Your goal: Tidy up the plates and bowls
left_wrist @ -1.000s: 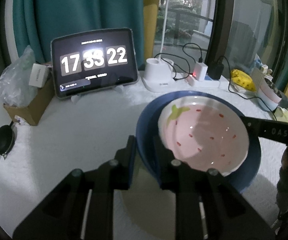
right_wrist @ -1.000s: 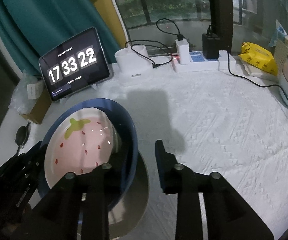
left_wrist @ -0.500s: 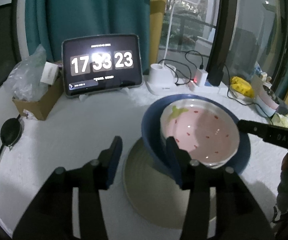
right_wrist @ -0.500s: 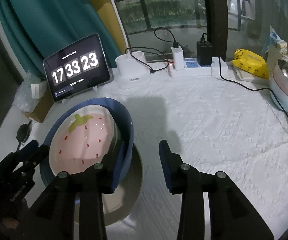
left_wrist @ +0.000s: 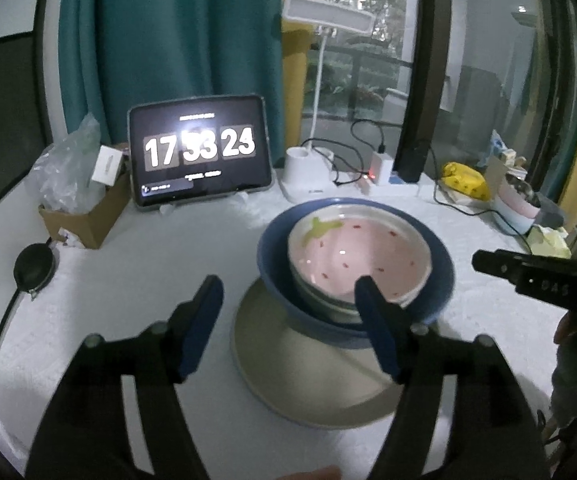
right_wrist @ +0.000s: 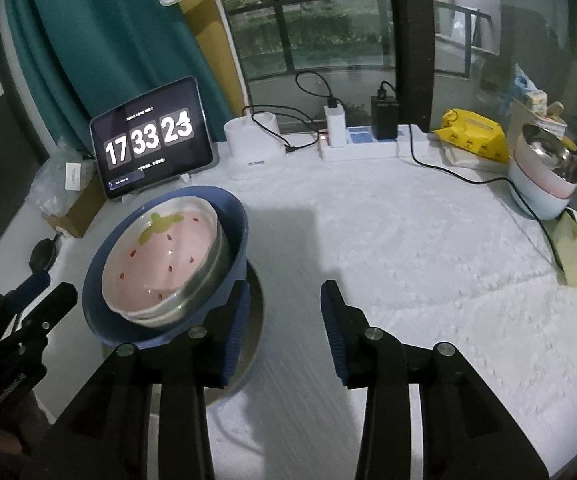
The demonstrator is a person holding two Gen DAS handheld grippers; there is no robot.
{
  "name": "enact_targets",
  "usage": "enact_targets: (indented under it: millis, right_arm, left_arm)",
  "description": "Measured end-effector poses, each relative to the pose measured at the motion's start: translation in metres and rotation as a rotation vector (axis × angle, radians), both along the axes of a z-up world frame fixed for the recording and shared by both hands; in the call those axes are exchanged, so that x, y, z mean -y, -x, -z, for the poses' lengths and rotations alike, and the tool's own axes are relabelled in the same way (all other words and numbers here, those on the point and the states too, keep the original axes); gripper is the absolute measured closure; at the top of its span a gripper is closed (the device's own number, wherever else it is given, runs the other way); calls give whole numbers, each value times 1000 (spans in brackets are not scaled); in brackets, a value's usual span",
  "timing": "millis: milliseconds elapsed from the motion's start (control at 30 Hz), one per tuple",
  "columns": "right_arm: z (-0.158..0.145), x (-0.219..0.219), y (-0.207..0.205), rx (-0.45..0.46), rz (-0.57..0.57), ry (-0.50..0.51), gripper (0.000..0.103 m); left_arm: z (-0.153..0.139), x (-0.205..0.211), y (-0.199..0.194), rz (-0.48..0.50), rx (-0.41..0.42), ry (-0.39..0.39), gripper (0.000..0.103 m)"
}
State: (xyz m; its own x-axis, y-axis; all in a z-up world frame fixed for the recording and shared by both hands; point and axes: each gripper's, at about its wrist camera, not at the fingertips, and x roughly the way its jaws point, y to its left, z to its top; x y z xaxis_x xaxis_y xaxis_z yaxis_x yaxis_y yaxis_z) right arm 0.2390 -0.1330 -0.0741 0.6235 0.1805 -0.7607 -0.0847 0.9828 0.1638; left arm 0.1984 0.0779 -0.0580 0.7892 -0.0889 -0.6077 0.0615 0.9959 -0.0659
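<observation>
We have the stack built: the strawberry bowl (left_wrist: pixel 358 258) sits nested in the blue bowl (left_wrist: pixel 444 280), which stands on the beige plate (left_wrist: pixel 288 376) in the middle of the white-clothed table (right_wrist: pixel 428 248), toward its left side as the right wrist view shows it and in front of the tablet clock (left_wrist: pixel 200 152). Our left gripper (left_wrist: pixel 288 320) has just been opening its jaws; they stand spread, released, one finger over bare cloth and the other in front of the blue bowl's near rim, with nothing pressed between the pads. Our right gripper (right_wrist: pixel 284 320) is likewise let go, its jaws parted and empty, its left finger just beside the blue bowl's wall and the plate's edge. The step in hand, we judge, is clearing away from the finished stack. To do it well we should draw both grippers straight back and up, keeping the fingers wide so no pad catches a rim, since a nudge could tip the nested bowls or slide them off centre on the plate. We should also mind the charging cable (right_wrist: pixel 468 178) trailing across the table's right side.
</observation>
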Motion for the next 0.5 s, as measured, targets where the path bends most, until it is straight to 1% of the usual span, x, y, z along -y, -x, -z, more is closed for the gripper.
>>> enact_targets:
  millis: [67, 133, 233, 333, 433, 500]
  right_arm:
    - [-1, 3, 7, 5, 5, 4, 64]
    - [-3, 5, 12, 9, 7, 7, 64]
    - [-5, 8, 22, 19, 12, 14, 64]
    - [-9, 12, 33, 34, 20, 23, 64]
    - [-12, 16, 42, 47, 23, 29, 64]
    - [-14, 18, 49, 55, 20, 34, 64]
  left_arm:
    - [-2, 4, 6, 8, 11, 0, 29]
    - [-5, 8, 13, 19, 22, 0, 22]
    - [-9, 13, 22, 25, 36, 2, 16]
    - [-13, 18, 30, 48, 47, 10, 16]
    - [-18, 22, 40, 54, 73, 5, 16]
    - [-22, 24, 47, 57, 92, 15, 16]
